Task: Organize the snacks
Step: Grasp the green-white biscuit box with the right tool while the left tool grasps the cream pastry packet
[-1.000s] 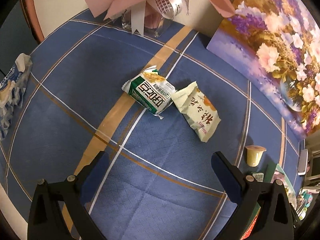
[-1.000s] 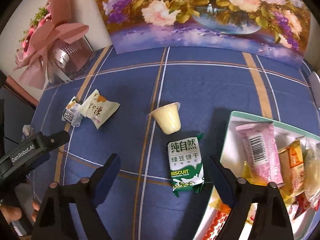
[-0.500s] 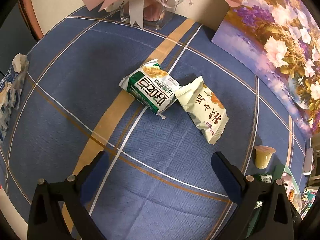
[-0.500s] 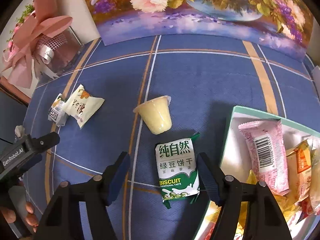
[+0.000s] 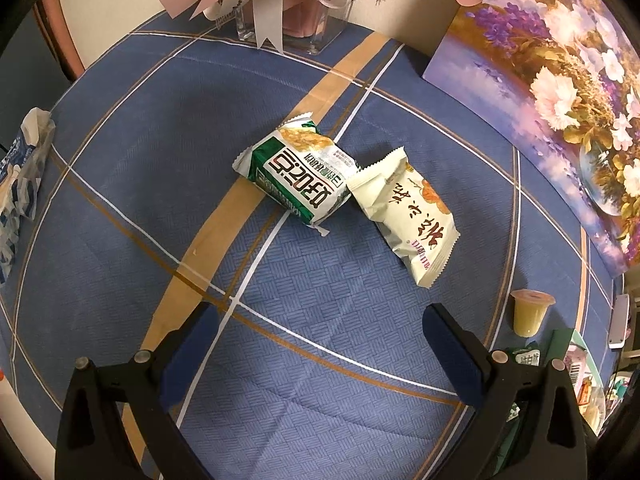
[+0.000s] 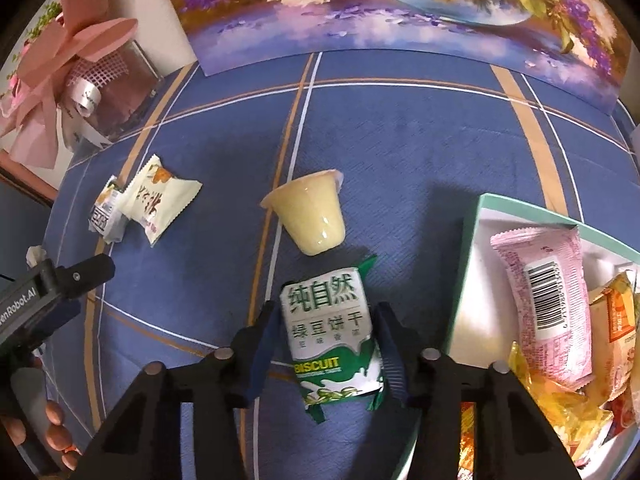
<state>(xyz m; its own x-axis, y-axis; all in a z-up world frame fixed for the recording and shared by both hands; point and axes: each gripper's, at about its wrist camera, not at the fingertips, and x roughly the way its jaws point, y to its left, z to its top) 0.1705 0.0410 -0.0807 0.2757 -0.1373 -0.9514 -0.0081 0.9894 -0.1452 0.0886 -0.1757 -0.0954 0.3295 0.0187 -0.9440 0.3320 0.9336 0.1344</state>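
Right gripper [image 6: 326,344] closing w/ green biscuit pack [image 6: 334,336] betw. its jaws, lower centre; left gripper [image 5: 320,340] open over table [image 5: 120,200].

The right gripper [image 6: 326,346] fills the bottom centre of the right wrist view, pointing steeply down. Its jaws are closing, with a biscuit packet [image 6: 330,330] between them, and the blue pads sit right against the packet's two sides.

The left gripper [image 5: 320,344] sits at the bottom of the left wrist view, also tilted steeply down, its jaws spread wide with nothing between them. In the right wrist view it shows at the left edge of the frame, with the person's fingers [image 6: 54,426] curled around its handle at the lower left.
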